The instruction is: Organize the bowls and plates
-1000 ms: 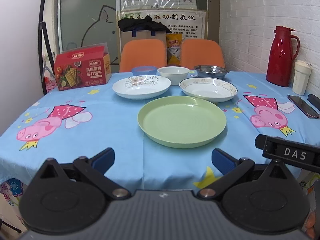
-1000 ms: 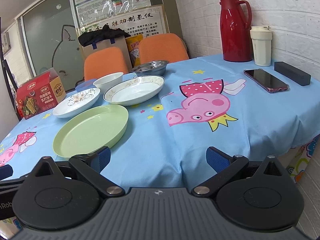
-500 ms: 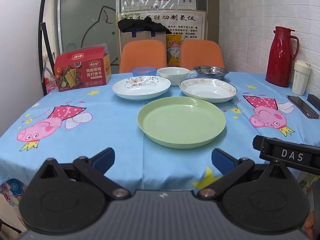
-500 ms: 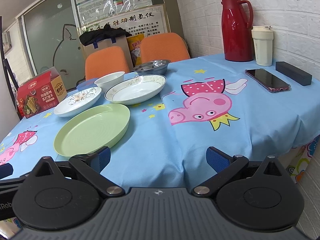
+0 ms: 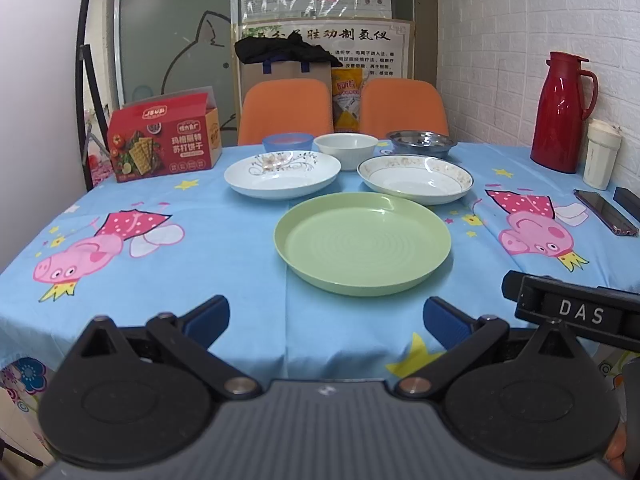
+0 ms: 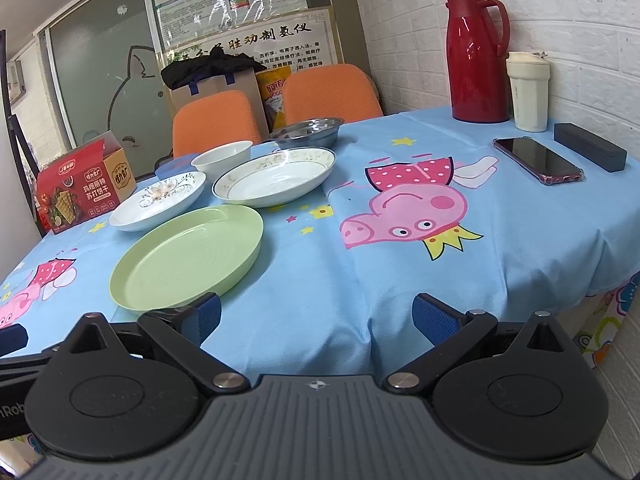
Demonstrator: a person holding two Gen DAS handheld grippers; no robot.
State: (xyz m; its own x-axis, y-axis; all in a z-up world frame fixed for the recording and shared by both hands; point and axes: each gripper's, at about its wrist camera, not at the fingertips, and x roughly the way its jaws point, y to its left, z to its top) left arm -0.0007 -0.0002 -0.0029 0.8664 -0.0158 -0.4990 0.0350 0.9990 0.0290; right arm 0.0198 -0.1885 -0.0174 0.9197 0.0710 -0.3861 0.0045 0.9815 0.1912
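You're at the near edge of the table, w/ its blue cartoon-pig cloth, and nothing is stacked yet, so I'd call this the very start: picking a first piece. Biggest is the green plate, lying closest to you, centre. Behind it sit the gold-rimmed white plate on the right and the floral white plate on the left, just apart from each other. Further back, in a row: steel bowl, white bowl, and a small blue bowl, partly hidden, so its depth is unclear. Your left gripper and right gripper both hang spread wide, holding nothing, short of the green plate. Next move prob. needs one finger slid under a plate rim, low approach.
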